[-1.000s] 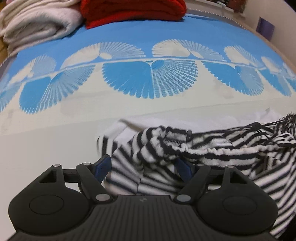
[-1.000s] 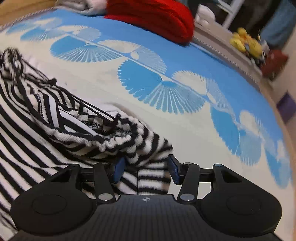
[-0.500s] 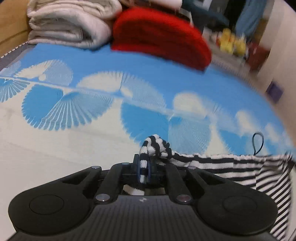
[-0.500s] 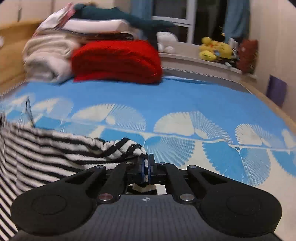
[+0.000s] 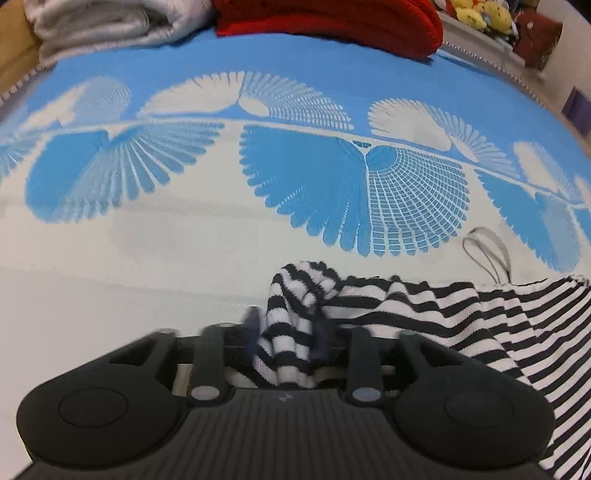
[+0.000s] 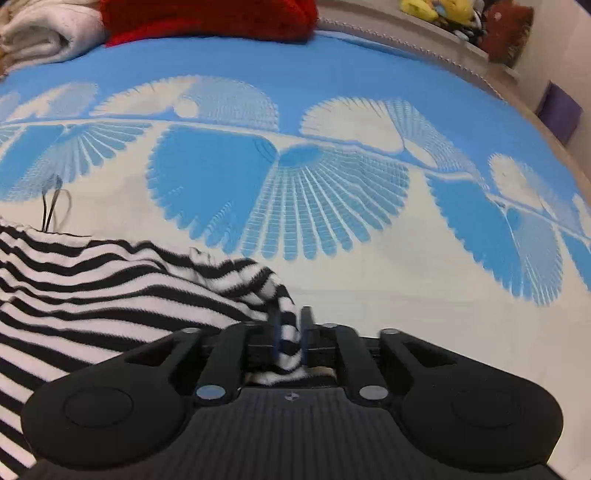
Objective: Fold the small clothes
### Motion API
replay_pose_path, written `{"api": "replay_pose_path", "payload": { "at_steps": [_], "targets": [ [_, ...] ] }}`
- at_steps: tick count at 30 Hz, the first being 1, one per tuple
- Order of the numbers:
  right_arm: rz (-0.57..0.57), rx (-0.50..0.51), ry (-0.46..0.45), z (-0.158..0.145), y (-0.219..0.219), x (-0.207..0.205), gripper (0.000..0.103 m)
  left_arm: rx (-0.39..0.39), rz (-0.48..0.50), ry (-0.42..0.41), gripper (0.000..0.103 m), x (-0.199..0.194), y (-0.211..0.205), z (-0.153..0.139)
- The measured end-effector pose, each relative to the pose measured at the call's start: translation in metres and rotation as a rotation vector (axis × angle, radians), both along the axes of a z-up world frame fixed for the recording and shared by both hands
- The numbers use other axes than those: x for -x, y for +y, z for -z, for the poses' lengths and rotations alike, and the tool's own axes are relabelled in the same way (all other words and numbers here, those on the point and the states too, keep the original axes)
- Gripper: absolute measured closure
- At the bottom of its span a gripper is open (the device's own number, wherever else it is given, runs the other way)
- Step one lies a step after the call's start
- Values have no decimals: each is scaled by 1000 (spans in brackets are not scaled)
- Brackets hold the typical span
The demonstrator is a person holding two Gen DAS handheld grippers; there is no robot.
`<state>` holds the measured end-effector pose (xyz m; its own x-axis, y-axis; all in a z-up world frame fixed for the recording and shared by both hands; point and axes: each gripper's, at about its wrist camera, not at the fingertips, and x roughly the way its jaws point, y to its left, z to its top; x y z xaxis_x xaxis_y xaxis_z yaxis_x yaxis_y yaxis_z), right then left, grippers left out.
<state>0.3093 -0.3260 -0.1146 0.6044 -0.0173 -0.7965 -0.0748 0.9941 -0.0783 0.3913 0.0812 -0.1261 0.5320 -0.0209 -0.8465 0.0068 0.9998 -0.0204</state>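
- Left gripper (image 5: 286,328), jaws partly parted around a bunched corner of the striped garment (image 5: 424,314).
- Right gripper (image 6: 290,332), jaws narrow, pinching the opposite corner.
- Garment stretched between both, over the bed cover (image 5: 147,240).
- Farther off: red blanket (image 5: 332,18), grey blanket (image 5: 110,22).

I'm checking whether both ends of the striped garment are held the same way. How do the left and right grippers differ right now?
The left gripper has its fingers wider apart, with a thick bunch of the striped garment between them; the right gripper has its fingers nearly together on a thin fold. From the left gripper the cloth runs off rightward; from the right gripper it runs leftward. Both have a corner between their fingers above the blue and white bedspread.
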Motion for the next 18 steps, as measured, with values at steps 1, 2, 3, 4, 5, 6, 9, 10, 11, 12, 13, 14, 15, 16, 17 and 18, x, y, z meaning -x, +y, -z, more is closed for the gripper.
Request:
{"api": "replay_pose_path", "payload": {
  "at_steps": [1, 2, 3, 4, 5, 6, 9, 10, 11, 12, 13, 14, 15, 16, 17, 18],
  "targets": [
    [10, -8, -2, -5, -2, 3, 80, 5, -10, -10, 45, 4, 0, -8],
    [21, -30, -8, -12, -5, 8, 80, 26, -21, -36, 40, 11, 2, -21],
    [35, -61, -19, -21, -10, 15, 77, 46, -28, -75, 33, 22, 4, -35],
    [49, -90, -27, -29, -15, 21, 75, 54, -32, -104, 29, 32, 5, -47],
    [66, -130, -34, -39, -22, 32, 69, 57, -35, -127, 29, 43, 7, -59],
    [75, -161, -39, -48, -29, 42, 68, 58, -39, -136, 29, 57, 10, -71],
    [101, -228, -66, -73, -48, 77, 66, 58, -80, -141, 29, 99, 20, -97],
    [107, -246, -72, -80, -55, 92, 64, 74, -99, -158, 29, 115, 24, -106],
    [112, -261, -77, -84, -60, 108, 60, 100, -116, -174, 29, 132, 29, -110],
    [111, -267, -75, -86, -65, 121, 58, 123, -130, -183, 29, 147, 33, -111],
    [109, -266, -64, -84, -69, 137, 57, 139, -145, -182, 29, 161, 36, -108],
    [107, -261, -47, -82, -71, 148, 57, 155, -202, -161, 30, 169, 40, -104],
    [110, -258, -25, -78, -72, 158, 57, 206, -239, -123, 30, 172, 45, -101],
    [123, -265, 4, -73, -75, 168, 57, 229, -228, -130, 30, 175, 44, -100],
    [141, -275, 24, -70, -76, 174, 57, 201, -209, -123, 30, 175, 40, -97],
    [156, -285, 30, -69, -78, 179, 57, 153, -195, -94, 30, 173, 35, -92]
  ]
}}
